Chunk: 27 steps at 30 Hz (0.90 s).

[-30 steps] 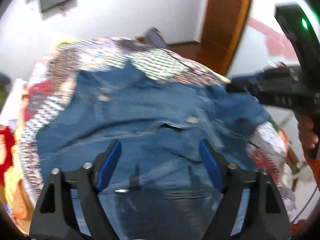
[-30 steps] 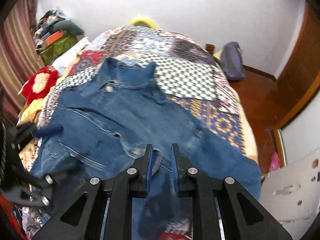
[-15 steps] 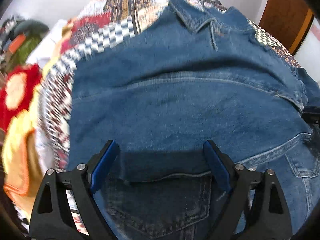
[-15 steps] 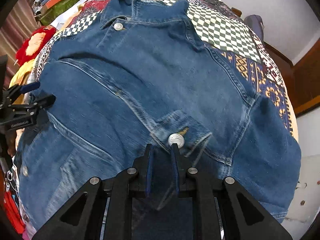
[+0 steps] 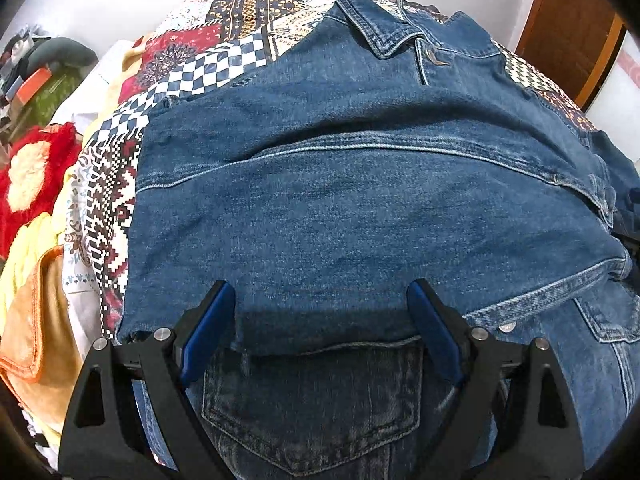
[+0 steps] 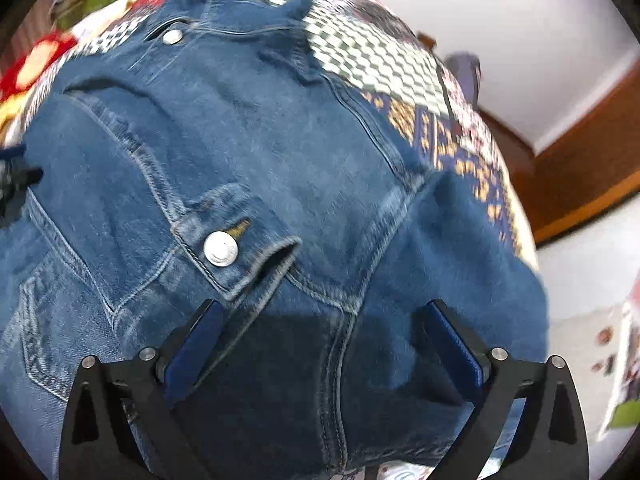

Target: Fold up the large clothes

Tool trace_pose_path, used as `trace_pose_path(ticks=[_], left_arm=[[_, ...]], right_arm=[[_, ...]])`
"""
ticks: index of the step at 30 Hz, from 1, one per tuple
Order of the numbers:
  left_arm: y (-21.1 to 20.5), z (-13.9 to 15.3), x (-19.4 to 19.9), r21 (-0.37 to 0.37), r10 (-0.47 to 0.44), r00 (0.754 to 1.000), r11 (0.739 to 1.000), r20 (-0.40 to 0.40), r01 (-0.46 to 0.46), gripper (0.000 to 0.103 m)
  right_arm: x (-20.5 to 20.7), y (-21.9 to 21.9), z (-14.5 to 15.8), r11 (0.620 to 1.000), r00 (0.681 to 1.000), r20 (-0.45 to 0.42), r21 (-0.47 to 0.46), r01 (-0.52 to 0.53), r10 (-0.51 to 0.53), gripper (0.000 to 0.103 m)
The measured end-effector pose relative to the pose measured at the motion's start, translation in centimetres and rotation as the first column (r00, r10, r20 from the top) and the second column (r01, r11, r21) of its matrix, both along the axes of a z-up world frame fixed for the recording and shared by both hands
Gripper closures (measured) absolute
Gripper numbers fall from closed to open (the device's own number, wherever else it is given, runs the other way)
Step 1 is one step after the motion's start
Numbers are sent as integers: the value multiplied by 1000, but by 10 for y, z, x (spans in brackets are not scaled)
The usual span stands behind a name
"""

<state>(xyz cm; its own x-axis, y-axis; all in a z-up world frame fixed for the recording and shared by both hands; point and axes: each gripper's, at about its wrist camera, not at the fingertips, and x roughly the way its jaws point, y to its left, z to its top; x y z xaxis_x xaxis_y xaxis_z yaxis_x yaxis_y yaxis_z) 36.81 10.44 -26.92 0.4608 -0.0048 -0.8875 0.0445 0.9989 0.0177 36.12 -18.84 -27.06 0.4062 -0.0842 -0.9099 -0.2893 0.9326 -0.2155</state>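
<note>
A blue denim jacket (image 5: pixel 360 200) lies spread on the bed, its collar (image 5: pixel 376 36) at the far end. My left gripper (image 5: pixel 320 292) hovers open just over the jacket's near folded edge, above a darker denim piece with a back pocket (image 5: pixel 312 400). In the right wrist view the jacket (image 6: pixel 240 140) fills the frame. The jaws of my right gripper (image 6: pixel 322 308) are opening wide. They stand over a sleeve beside the cuff with a metal button (image 6: pixel 221 249). Denim lies below them and the pads press on nothing.
A patchwork quilt (image 5: pixel 240 12) covers the bed. A red and yellow plush thing (image 5: pixel 28 176) and orange cloth (image 5: pixel 36 340) lie off the left side. A wooden door (image 5: pixel 568 20) stands at the back right, and a purple bag (image 6: pixel 466 72) sits on the floor.
Both grippers have come down close to the jacket. The right gripper's jaws, shut before, now stand wide apart. The left gripper has stayed open and swung over the jacket's left half.
</note>
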Motion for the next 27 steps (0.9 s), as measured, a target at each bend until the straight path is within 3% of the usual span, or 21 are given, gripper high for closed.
trace_pose_path(ticks=[4, 9, 16, 23, 27], left_arm=[[-1, 3, -4, 6, 7, 1000, 1000, -17, -7, 14], [-8, 17, -13, 66, -11, 1000, 998, -3, 11, 14], [-32, 61, -19, 94, -70, 994, 994, 82, 62, 14], [-79, 103, -7, 79, -155, 972, 987, 177, 143, 14], [-116, 109, 2, 61, -215, 957, 977, 198, 206, 13]], right_arm=[[0, -11, 7, 999, 999, 8, -3, 50, -50, 4], [-1, -30, 43, 992, 992, 73, 87, 93, -100, 4], [-18, -68, 96, 965, 962, 178, 199, 169, -205, 4], [-45, -133, 120, 911, 911, 206, 289, 293, -358, 4], [-64, -179, 111, 850, 866, 162, 344, 399, -473, 4]])
